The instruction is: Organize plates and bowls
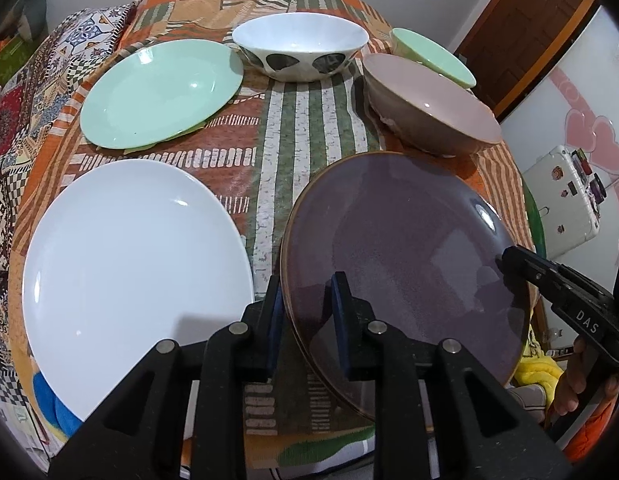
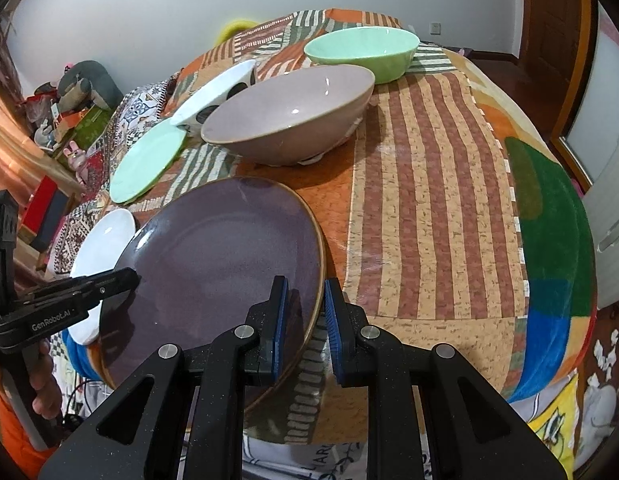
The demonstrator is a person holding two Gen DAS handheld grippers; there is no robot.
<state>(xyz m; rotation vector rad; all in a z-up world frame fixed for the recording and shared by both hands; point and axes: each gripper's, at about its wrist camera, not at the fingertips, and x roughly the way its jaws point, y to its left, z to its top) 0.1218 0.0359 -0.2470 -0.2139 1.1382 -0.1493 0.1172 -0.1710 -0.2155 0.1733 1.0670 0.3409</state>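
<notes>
A purple plate (image 1: pixel 409 248) (image 2: pixel 229 248) hangs tilted just over the table's near side, held by both grippers. My left gripper (image 1: pixel 307 312) straddles its left rim, one pad under the edge and one on the top face, shut on it. Seen from the right wrist, that gripper (image 2: pixel 129 280) meets the plate's far edge. My right gripper (image 2: pixel 305 308) is shut on the opposite rim, and its tip (image 1: pixel 505 260) shows at the plate's right. On the cloth lie a white plate (image 1: pixel 137 264) (image 2: pixel 105 240), a green plate (image 1: pixel 161 92), a white spotted bowl (image 1: pixel 301 52), a pinkish-brown bowl (image 1: pixel 433 100) (image 2: pixel 289 116) and a green bowl (image 2: pixel 361 52).
The round table wears a striped patchwork cloth (image 2: pixel 429 200), bare on its right half. A white suitcase (image 1: pixel 565 200) stands off the table's right edge. Boxes and toys (image 2: pixel 69 120) crowd the floor at left. A hand (image 2: pixel 45 384) grips the left tool's handle.
</notes>
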